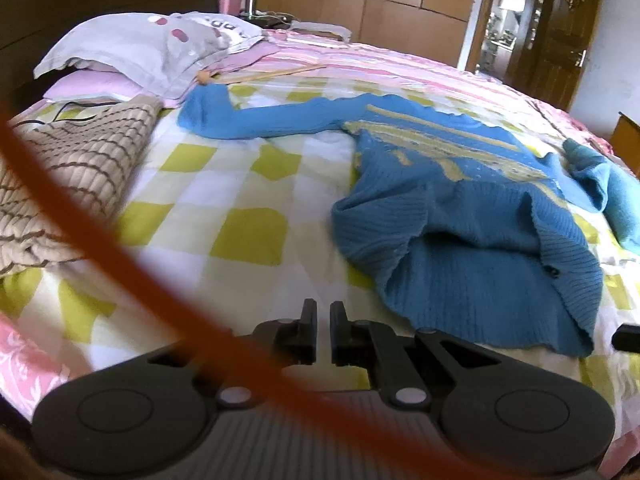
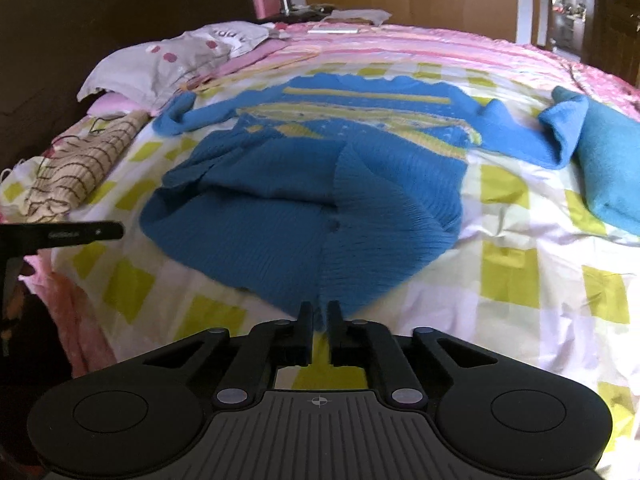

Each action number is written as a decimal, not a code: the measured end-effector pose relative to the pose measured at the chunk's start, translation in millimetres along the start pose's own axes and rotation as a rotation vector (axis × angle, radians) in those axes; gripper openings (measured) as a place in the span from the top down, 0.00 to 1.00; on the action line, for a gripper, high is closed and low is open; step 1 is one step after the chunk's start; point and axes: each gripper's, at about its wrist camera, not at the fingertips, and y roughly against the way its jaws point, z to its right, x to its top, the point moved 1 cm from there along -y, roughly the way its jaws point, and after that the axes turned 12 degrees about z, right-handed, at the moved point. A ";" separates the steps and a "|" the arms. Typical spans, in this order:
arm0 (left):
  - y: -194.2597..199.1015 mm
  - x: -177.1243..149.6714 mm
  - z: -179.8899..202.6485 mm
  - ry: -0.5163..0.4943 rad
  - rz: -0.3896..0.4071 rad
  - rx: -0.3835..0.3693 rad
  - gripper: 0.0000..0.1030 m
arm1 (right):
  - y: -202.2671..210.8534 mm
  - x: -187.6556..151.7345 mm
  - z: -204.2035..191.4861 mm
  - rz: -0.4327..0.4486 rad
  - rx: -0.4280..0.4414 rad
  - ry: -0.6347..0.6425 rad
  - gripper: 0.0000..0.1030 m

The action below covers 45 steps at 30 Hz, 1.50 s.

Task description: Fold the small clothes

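A blue knit sweater [image 1: 460, 200] with yellow stripes lies on the checked bedcover [image 1: 224, 208], one sleeve [image 1: 256, 120] stretched to the left. My left gripper [image 1: 323, 312] is shut and empty, over bare cover left of the sweater's hem. In the right wrist view the sweater [image 2: 304, 200] lies spread ahead. My right gripper [image 2: 320, 312] is shut, its tips at the near hem of the sweater; it seems to pinch the hem. The left gripper's finger [image 2: 80, 234] shows at the left edge.
A beige striped knit [image 1: 68, 176] lies folded at the left. A teal folded garment [image 2: 608, 168] lies at the right. Pillows [image 1: 132, 48] lie at the head of the bed. An orange cable [image 1: 120, 256] crosses the left wrist view. Wardrobes and a door stand behind.
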 end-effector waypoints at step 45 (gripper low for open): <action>22.5 4.8 -26.3 0.168 0.095 0.030 0.88 | 45.7 -12.4 59.6 0.179 -0.262 -0.218 1.00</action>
